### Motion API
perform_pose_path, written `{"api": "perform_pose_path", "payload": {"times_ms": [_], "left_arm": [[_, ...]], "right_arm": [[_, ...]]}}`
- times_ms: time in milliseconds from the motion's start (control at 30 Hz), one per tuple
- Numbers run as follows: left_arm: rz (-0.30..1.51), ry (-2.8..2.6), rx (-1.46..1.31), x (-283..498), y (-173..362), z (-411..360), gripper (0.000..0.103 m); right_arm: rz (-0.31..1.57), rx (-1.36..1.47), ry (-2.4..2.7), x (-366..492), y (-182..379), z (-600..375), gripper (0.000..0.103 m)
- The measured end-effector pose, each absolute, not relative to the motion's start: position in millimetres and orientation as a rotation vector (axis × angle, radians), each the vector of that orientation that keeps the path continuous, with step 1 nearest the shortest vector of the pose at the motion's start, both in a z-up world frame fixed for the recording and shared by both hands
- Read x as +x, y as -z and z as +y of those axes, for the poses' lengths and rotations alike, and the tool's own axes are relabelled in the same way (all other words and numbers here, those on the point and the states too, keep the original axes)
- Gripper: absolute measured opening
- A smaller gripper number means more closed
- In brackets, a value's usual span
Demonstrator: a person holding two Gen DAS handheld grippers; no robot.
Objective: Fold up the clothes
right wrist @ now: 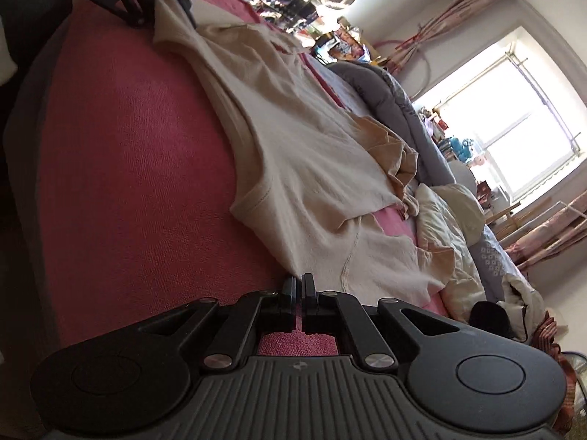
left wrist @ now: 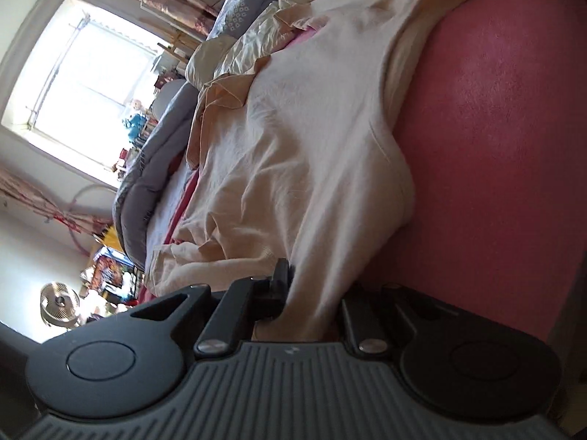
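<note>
Daylight pours through a large window (left wrist: 88,84) flanked by pink patterned curtains (right wrist: 458,7). A bed (left wrist: 506,117) wears a pink cover, with a grey quilt (right wrist: 400,99) bunched along its far side. White walls (left wrist: 22,242) surround a cluttered shelf and a fan (left wrist: 59,303).

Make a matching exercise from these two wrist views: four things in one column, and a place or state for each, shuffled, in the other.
Things:
1. cream shirt
2. pink sheet
3. grey quilt
4. right gripper

Places or states:
A. bunched along the far side of the bed, toward the window
B. fingers shut at the shirt's near edge, with no cloth visibly between them
C. spread out flat, one end pinched in the left gripper
D. covers the mattress, under the clothes

Pairs: 1-C, 2-D, 3-A, 4-B
</note>
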State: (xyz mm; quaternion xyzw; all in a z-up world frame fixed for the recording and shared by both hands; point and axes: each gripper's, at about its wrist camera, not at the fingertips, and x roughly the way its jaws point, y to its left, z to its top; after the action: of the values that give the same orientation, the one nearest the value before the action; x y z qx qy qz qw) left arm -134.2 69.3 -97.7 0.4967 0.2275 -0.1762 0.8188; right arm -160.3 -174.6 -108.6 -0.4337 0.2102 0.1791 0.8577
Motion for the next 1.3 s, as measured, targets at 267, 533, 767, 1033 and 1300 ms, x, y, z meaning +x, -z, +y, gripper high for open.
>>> {"api": "perform_pose_path", "payload": {"times_ms": [267,533,767,1033,1300], "left_arm": [[0.558,0.355,0.908,-137.4,47.7,87.7,0.023],[0.671,0.313,0.895,-177.6,59.7,114.7,0.035],[0.601,0.161,0.464,-155.1,3.4,141.6,0.042],[0.529,0.234,0.351,-69.9,9.8,53.1,0.054],[0.605,0.232,0.174,-38.7,79.2,61.4,0.060]], "right_arm": [[0.473,-0.723,-0.349,-154.3,57.2,-213.1,0.006],[0.547,-0.308,-0.271,-137.3,40.8,-250.4,0.031],[0.509,0.123,0.053,-30.1,43.4,-311.3,0.049],[0.483,0.189,0.243,117.0,45.8,-351.1,0.070],[0.751,0.169,0.195,236.6,91.6,-356.7,0.022]]}}
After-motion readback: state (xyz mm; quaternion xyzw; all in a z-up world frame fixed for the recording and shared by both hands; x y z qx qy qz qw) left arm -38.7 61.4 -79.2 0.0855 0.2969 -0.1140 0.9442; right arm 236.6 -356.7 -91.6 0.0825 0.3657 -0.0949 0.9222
